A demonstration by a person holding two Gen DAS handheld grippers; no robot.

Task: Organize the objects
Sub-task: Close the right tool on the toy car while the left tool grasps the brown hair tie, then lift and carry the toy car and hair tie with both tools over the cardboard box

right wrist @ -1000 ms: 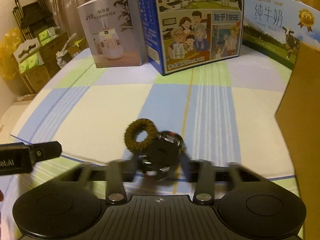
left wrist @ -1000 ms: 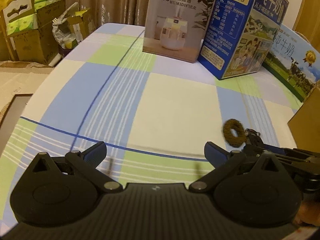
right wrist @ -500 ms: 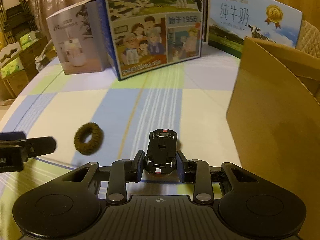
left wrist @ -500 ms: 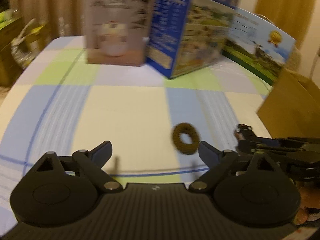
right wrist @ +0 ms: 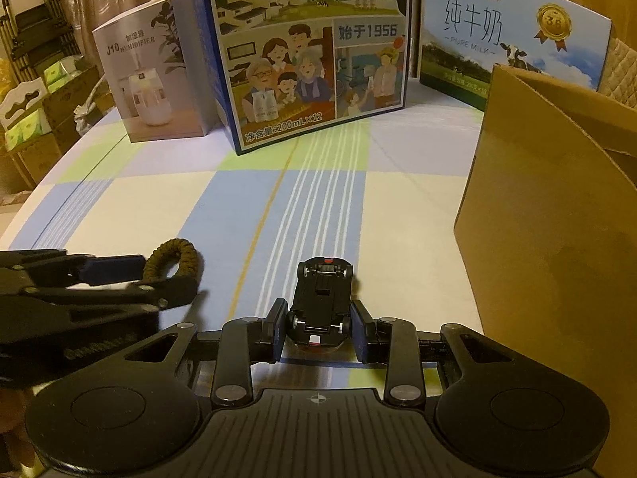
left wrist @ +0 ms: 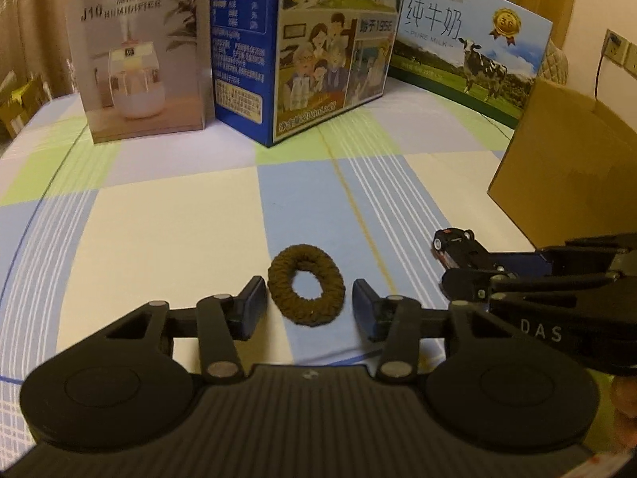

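A brown fuzzy hair tie (left wrist: 305, 285) lies flat on the checked tablecloth, right between the fingers of my left gripper (left wrist: 308, 304), which is open around it with small gaps on both sides. It also shows in the right wrist view (right wrist: 173, 257), partly behind the left gripper's finger. My right gripper (right wrist: 319, 328) is shut on a small black toy car (right wrist: 321, 298), held upside down with its wheels up. The car (left wrist: 454, 241) and the right gripper (left wrist: 473, 269) show at the right of the left wrist view.
An open brown cardboard box (right wrist: 557, 215) stands at the right. A humidifier box (left wrist: 139, 59), a blue milk carton box (left wrist: 302, 47) and a flat Pure Milk box (left wrist: 469, 47) stand at the back of the table (left wrist: 159, 231). Stacked cartons (right wrist: 28, 119) sit off the table's left side.
My left gripper has swung right and come down so its fingers now straddle the hair tie, and they have narrowed. My right gripper still holds the car.
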